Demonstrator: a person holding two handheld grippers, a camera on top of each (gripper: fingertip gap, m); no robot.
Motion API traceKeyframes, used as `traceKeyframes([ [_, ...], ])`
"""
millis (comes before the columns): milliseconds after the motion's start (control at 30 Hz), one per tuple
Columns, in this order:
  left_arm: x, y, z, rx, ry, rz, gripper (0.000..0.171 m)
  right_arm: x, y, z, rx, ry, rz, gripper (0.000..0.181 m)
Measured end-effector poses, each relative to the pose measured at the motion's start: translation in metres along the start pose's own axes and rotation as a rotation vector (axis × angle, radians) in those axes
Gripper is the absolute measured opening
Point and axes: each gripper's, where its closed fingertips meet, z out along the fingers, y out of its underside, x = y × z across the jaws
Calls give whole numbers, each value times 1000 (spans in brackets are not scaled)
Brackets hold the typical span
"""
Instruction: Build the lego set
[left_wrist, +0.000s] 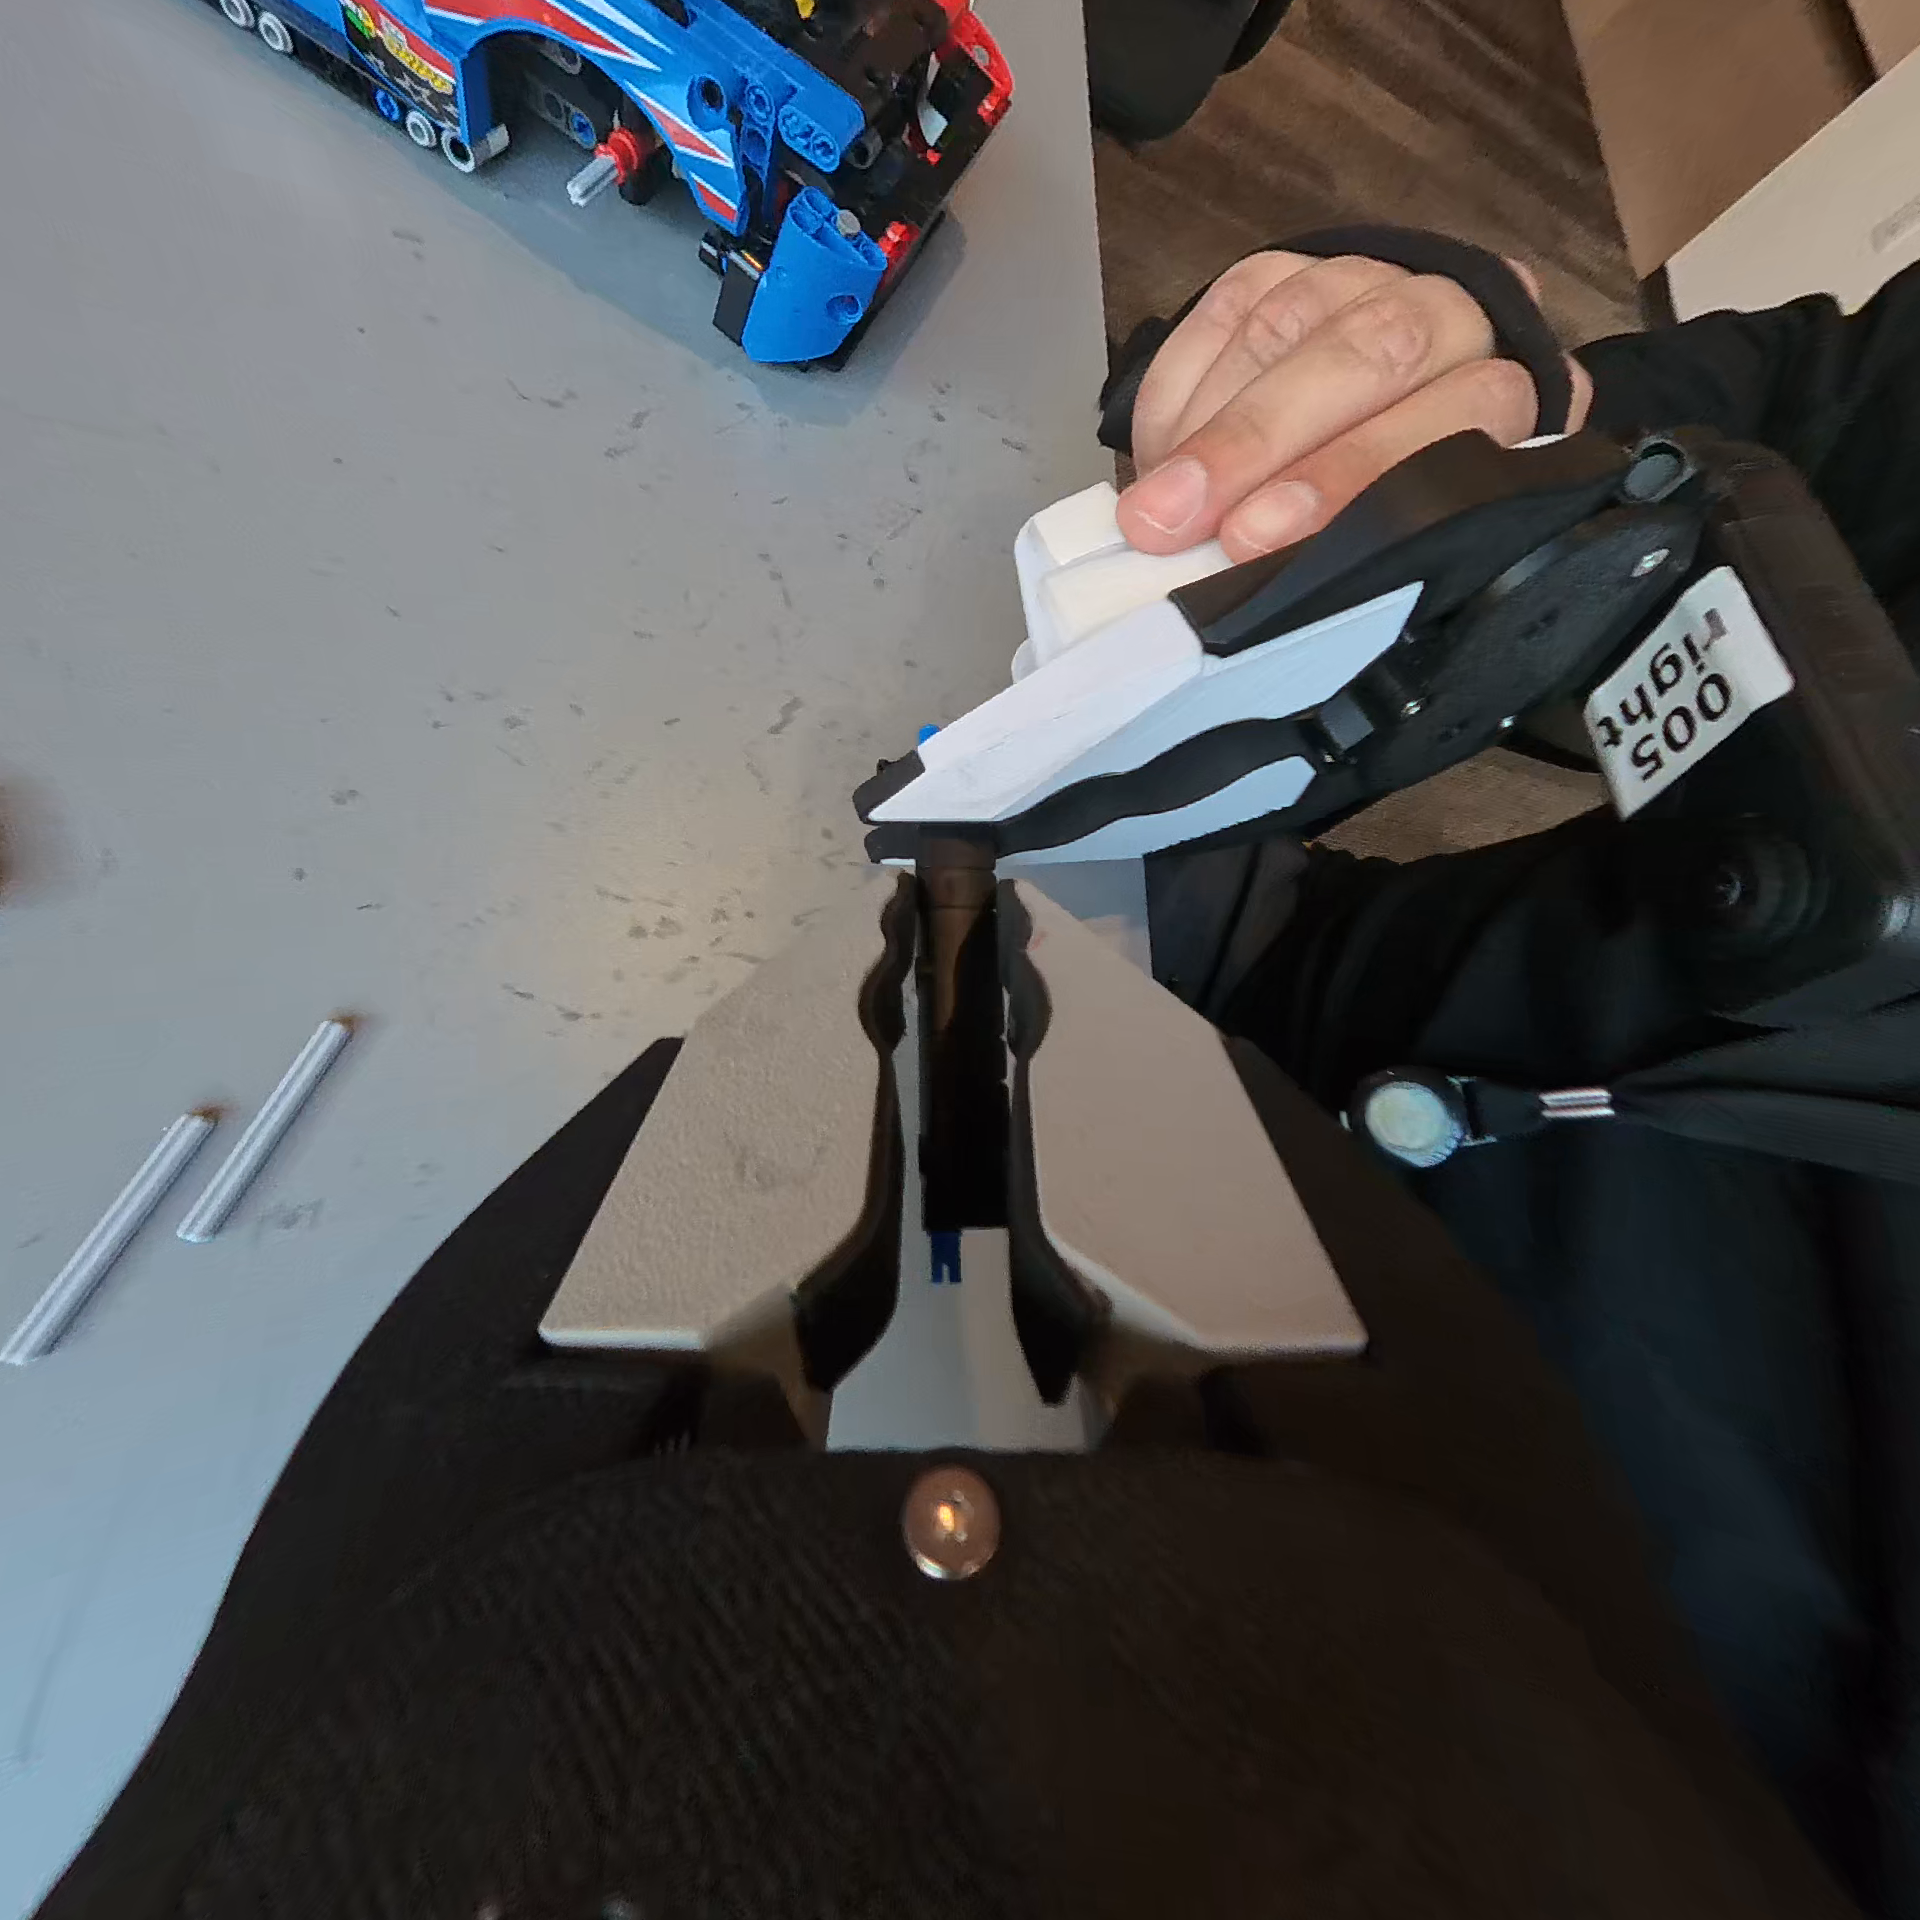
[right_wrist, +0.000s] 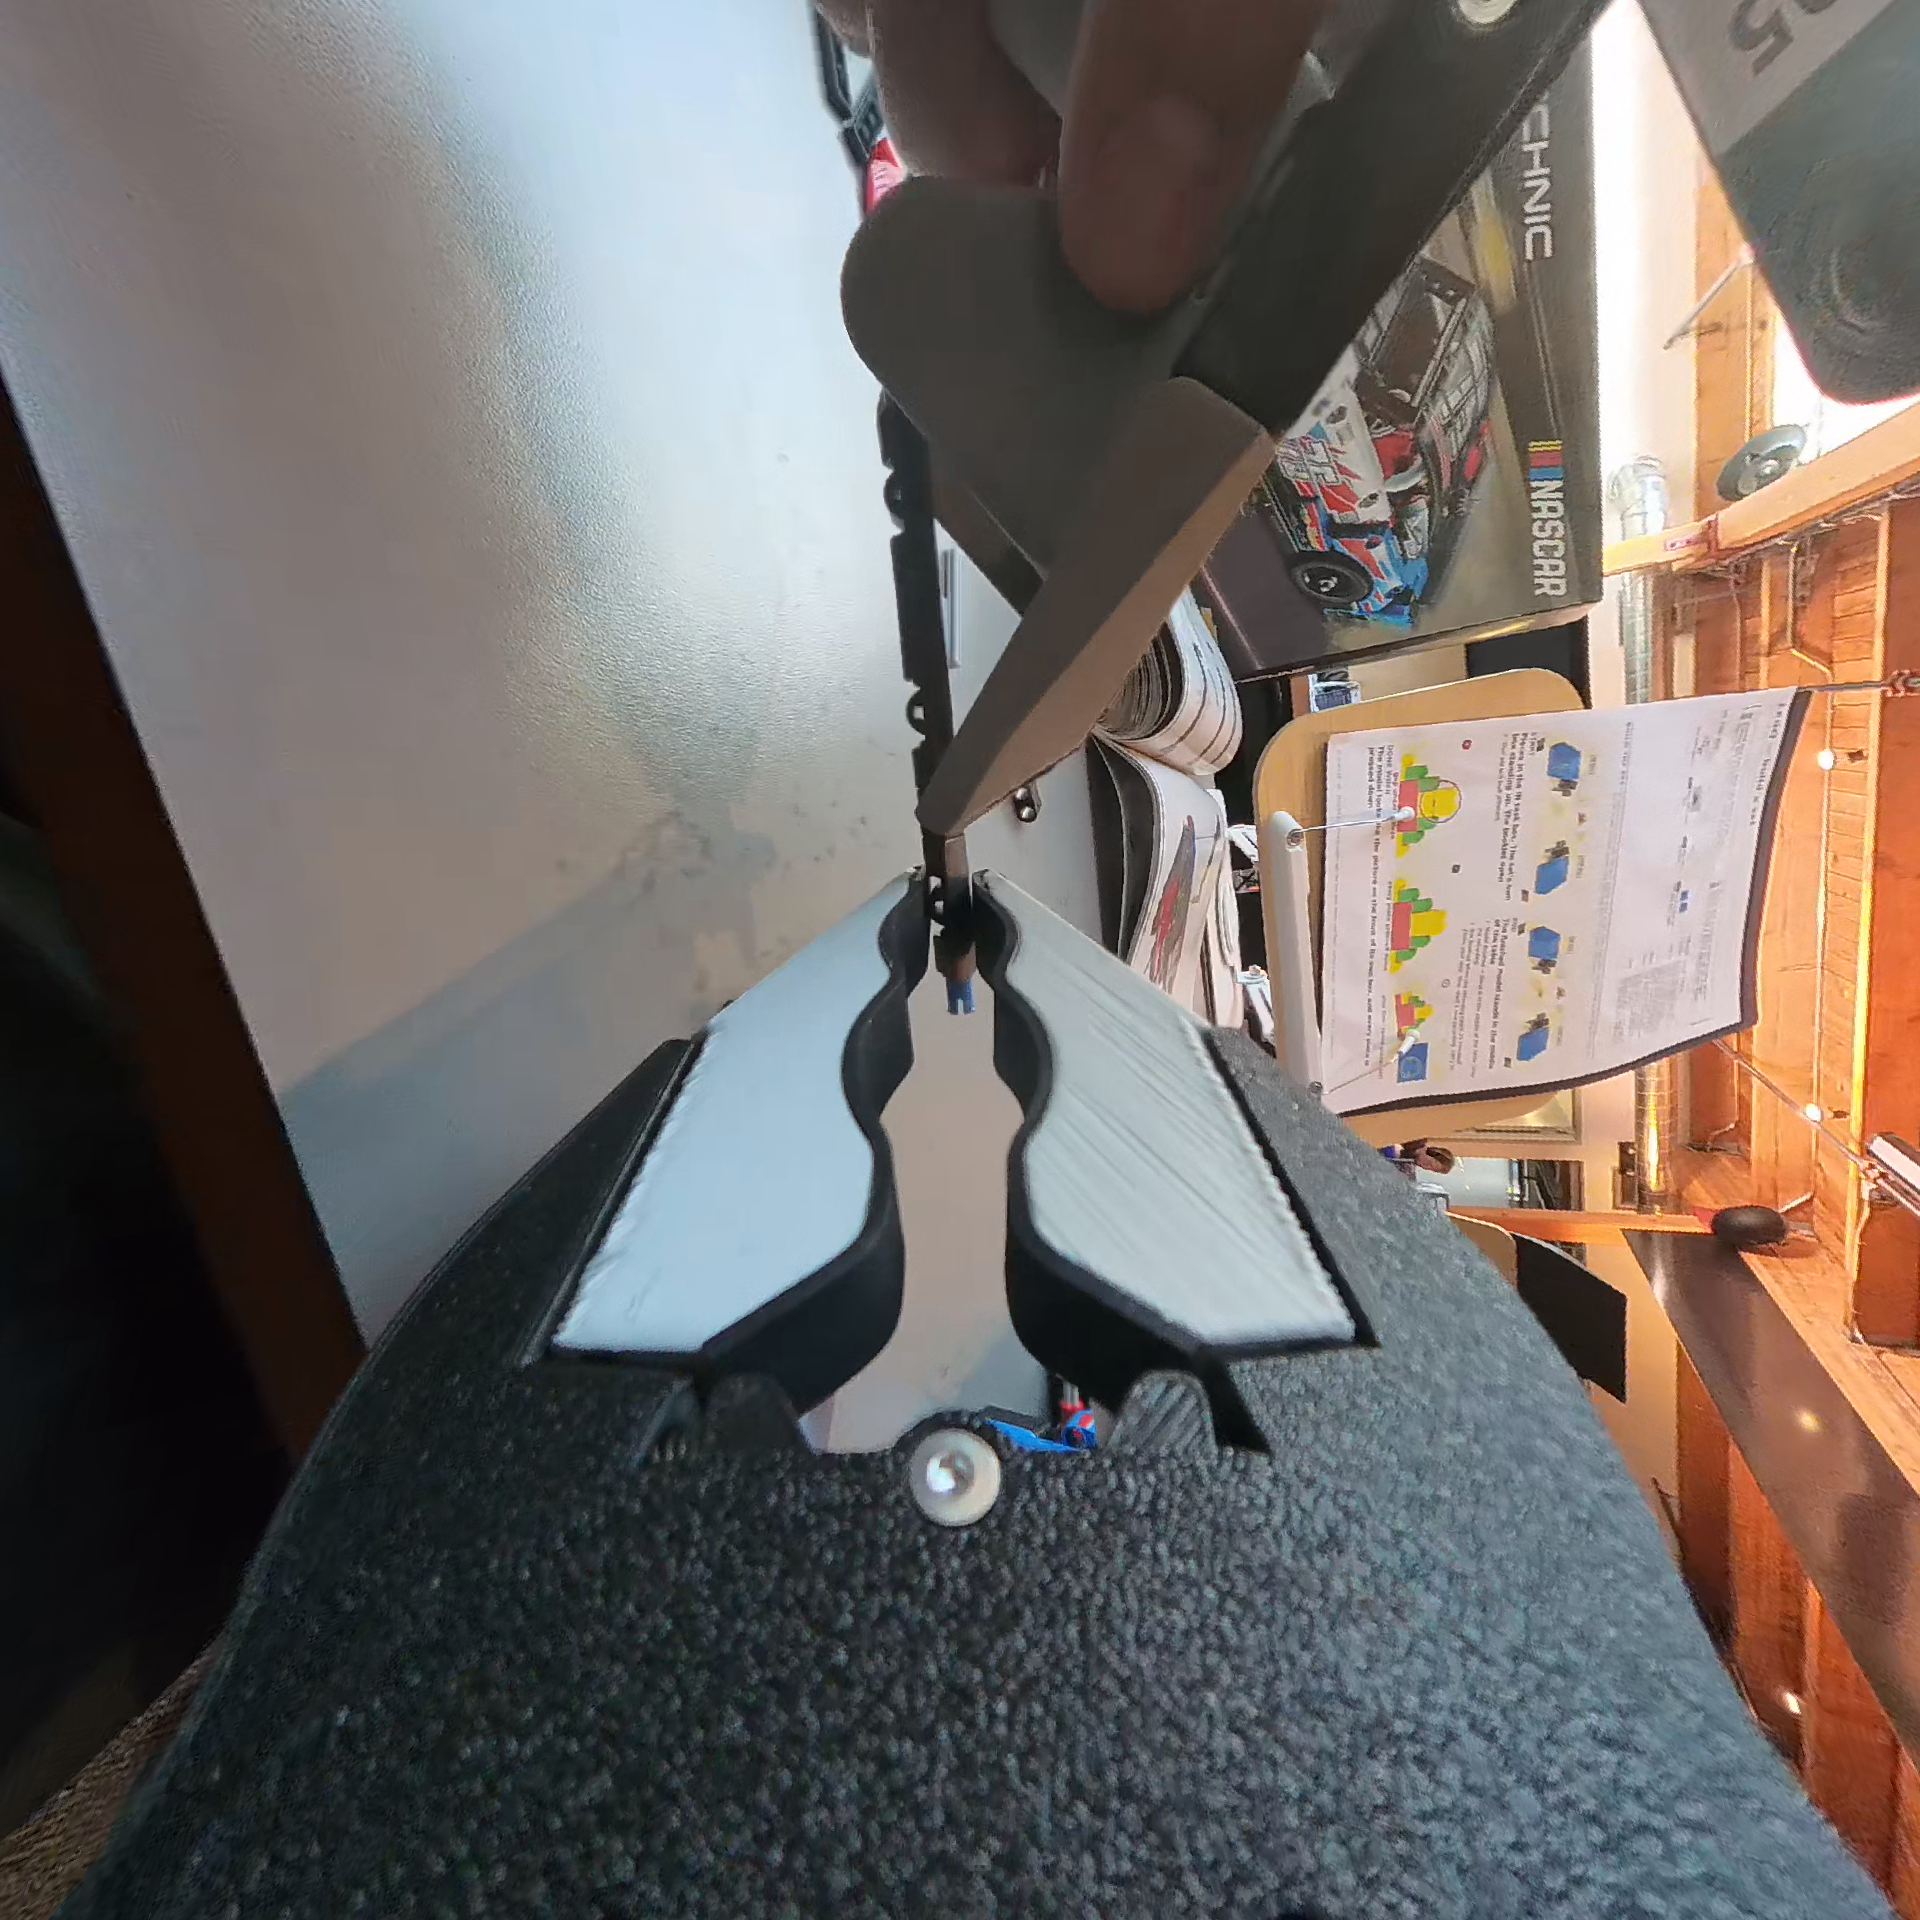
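Left gripper jaws clamped on black beam, blue pin at its near end. Right gripper at 1 o'clock, jaws clamped on beam's far tip. Blue car at 11 o'clock on grey worktop. Two grey axles at 9 o'clock.
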Motion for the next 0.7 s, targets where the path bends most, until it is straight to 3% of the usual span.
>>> traceKeyframes([
  [433, 6, -20, -11, 41, -47, 78, 15, 13, 8, -4, 45, -26, 178, 6],
  [567, -5, -32, -53, 100, -151, 149, 20, 24, 14, -8, 77, -16, 283, 6],
  [700, -14, -48, -106, 238, -203, 135, 20, 43, 32, -15, 147, -89, 642, 6],
])
